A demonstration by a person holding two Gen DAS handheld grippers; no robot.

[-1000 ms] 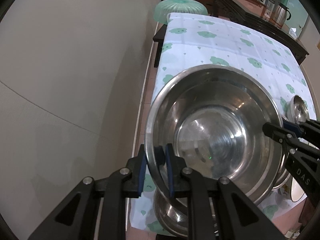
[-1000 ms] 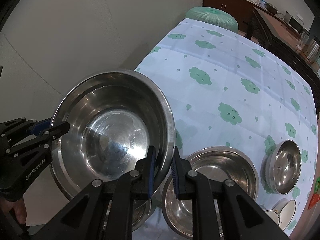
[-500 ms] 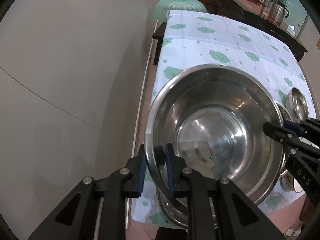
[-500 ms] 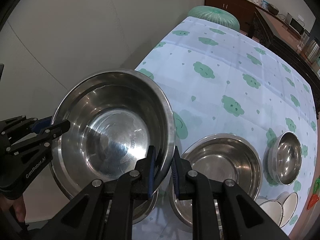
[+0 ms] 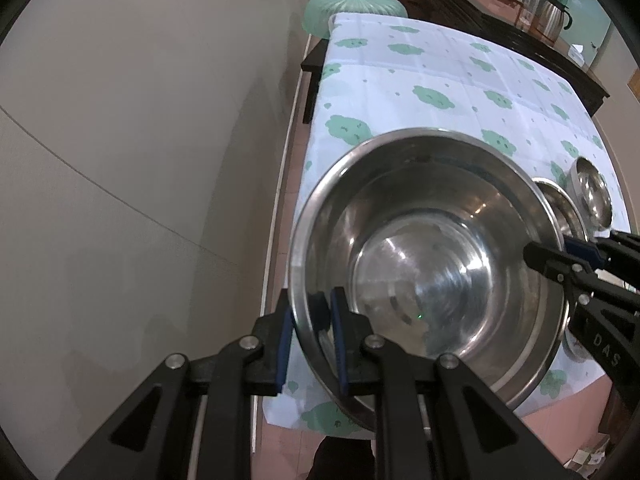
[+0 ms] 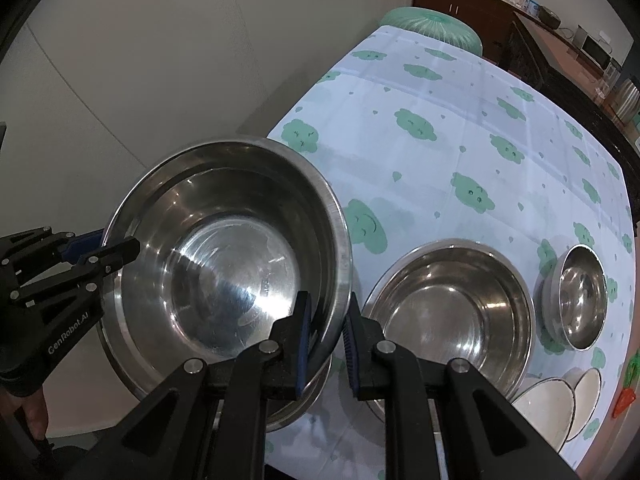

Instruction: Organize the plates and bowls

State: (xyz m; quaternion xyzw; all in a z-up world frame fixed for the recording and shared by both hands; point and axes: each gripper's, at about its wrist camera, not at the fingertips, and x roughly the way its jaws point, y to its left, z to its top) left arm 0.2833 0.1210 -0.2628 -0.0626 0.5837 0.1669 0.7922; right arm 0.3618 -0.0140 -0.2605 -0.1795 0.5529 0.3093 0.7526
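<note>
A large steel bowl [image 5: 424, 264] is held in the air over the table's near corner, gripped on opposite sides of its rim. My left gripper [image 5: 310, 312] is shut on its near rim. My right gripper [image 6: 326, 320] is shut on the other side of the rim of the same bowl [image 6: 224, 248]. Under it, another large steel bowl [image 6: 128, 364] shows below its edge. A second steel bowl [image 6: 452, 312] and a small steel bowl [image 6: 582, 300] sit on the table to the right. White plates [image 6: 552, 404] lie at the near right edge.
The table has a white cloth with green cloud prints [image 6: 460, 128]. A grey wall [image 5: 120, 160] runs close along the table's left side. A green round stool [image 5: 354, 4] stands at the far end. A dark sideboard with a kettle [image 5: 554, 16] is behind.
Both grippers have lifted the large bowl higher. The bowls on the table now look further below and more spread out.
</note>
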